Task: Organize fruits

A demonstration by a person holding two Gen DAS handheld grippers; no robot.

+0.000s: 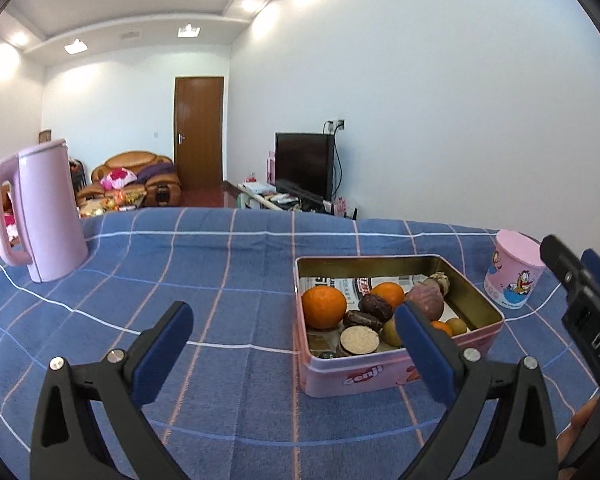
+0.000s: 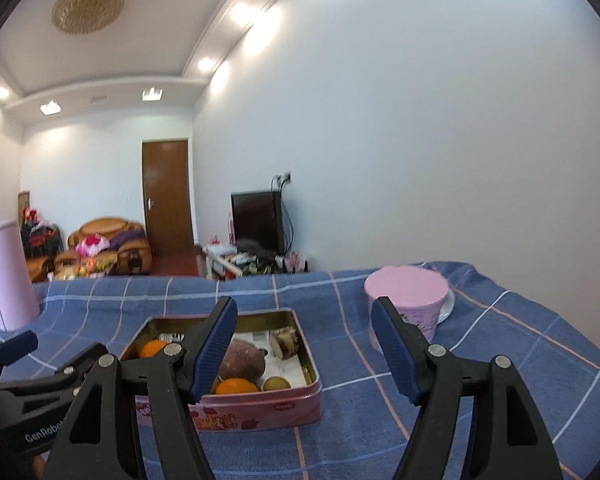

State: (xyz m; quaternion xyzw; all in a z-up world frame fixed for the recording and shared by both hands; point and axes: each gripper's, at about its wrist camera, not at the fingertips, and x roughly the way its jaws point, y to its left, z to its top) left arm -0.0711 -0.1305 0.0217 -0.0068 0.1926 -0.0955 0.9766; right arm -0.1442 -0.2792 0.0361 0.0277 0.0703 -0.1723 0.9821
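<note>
The left gripper is held above the checked cloth with its jaws spread wide and nothing between them; its right finger is seen in front of the near wall of the tin. The right gripper is likewise held with its jaws well apart and empty, its left finger crossing the tin's left half in the right wrist view, and its body is seen at the right edge of the left wrist view.

The table is covered by a blue checked cloth with white and pink lines. A pink kettle is stood upright at the far left of the cloth, well apart from the tin. A pink rectangular tin, open at the top and lined with printed paper, is set near the middle of the cloth. A pink cartoon cup is placed to the right of the tin, apart from it.

The fruits are found inside the tin. A large orange is lain against the left wall, and a second orange further back. A purplish round fruit is lodged beside it. Dark brown dates are piled in the middle, a round biscuit-like piece at the front, and a small green-brown fruit near the right wall.
</note>
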